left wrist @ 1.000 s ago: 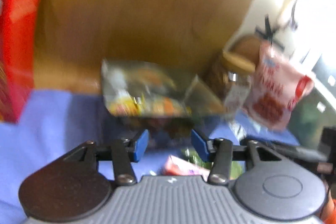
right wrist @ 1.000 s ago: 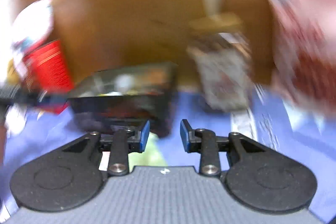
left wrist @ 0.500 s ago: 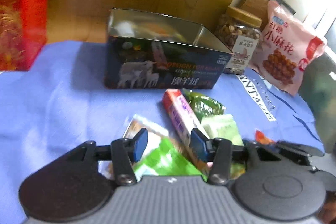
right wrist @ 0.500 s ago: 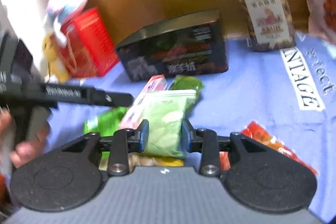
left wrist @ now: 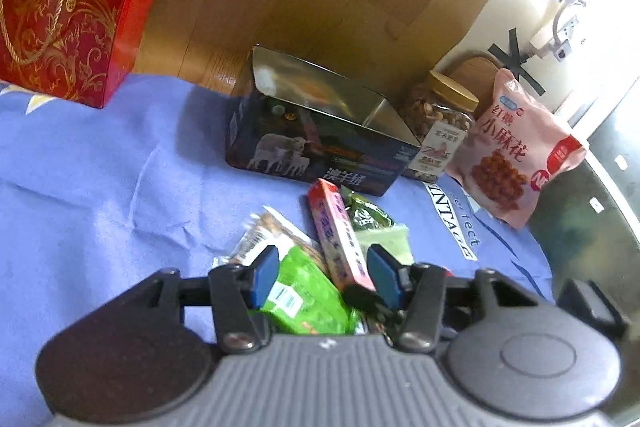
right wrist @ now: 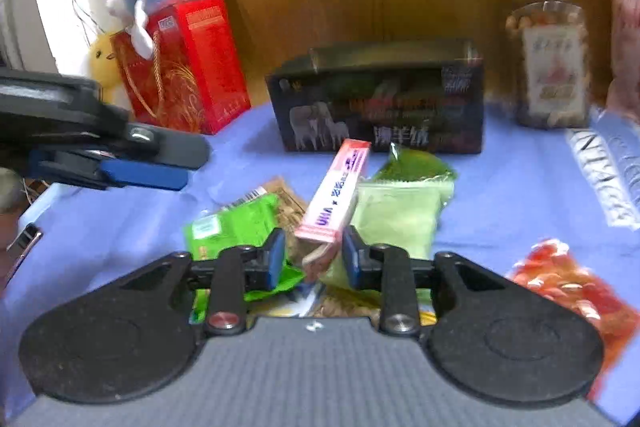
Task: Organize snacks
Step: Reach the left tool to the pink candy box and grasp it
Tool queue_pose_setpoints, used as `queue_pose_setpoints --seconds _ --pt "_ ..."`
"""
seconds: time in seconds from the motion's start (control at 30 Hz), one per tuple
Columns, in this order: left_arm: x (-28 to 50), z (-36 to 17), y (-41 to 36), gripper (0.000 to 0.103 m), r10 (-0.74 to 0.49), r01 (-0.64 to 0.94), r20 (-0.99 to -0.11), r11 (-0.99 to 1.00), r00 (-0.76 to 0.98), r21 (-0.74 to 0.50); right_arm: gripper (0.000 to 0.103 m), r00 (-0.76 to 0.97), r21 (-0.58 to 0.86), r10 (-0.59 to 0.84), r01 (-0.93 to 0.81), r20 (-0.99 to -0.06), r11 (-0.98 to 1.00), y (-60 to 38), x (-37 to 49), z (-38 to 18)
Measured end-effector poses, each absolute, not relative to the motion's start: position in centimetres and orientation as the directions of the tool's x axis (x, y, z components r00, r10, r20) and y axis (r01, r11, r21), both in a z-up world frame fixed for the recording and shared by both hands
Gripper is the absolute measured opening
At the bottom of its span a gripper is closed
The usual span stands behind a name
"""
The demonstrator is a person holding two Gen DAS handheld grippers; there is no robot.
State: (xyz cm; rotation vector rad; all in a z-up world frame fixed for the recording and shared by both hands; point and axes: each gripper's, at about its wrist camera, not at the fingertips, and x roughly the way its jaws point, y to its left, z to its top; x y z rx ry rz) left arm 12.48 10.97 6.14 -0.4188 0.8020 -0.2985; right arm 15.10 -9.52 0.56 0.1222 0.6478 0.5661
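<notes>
The open dark tin [left wrist: 320, 147] is standing at the back of the blue cloth [left wrist: 100, 195], lid off, presumably so the loose snacks can be dropped in; the snack pile is lying just in front of the tin, in easy reach of both tools. The pink box [right wrist: 336, 191] is lying propped across the pile, its far end pointing at the tin and its near end raised, which is making it the easiest piece to pinch; the right gripper [right wrist: 312, 259] is sitting with its jaws apart on either side of that near end, not yet visibly clamping it. The left gripper [left wrist: 324, 275] is hovering over the pile in front of the tin, jaws apart and holding nothing, the bright green packet [left wrist: 308, 291] lying below them. A pale green packet [right wrist: 396, 219] is lying beside the pink box; an orange packet [right wrist: 576, 291] is lying apart, right of the pile; a jar of nuts [left wrist: 440, 135] and a pink bag [left wrist: 516, 151] are standing right of the tin, apparently already sorted.
</notes>
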Motion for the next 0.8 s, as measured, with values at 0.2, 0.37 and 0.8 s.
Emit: queue_pose_setpoints --seconds 0.2,0.37,0.8 --pt "11.7 6.7 12.1 0.050 -0.413 0.095 -0.614 0.872 0.673 -0.481 0.025 0.664 0.298 0.602 -0.524 -0.443 0.798 -14.2 11.0 4.7" --pt "10.8 7.0 9.8 0.052 -0.488 0.192 -0.592 0.850 0.641 -0.491 0.024 0.665 0.213 0.559 -0.531 -0.496 0.820 -21.1 4.5 5.0" --pt "7.4 5.4 -2.3 0.063 -0.592 0.422 -0.618 0.805 0.518 -0.418 0.041 0.809 0.239 0.356 -0.272 -0.468 0.932 -27.8 -3.1 0.7"
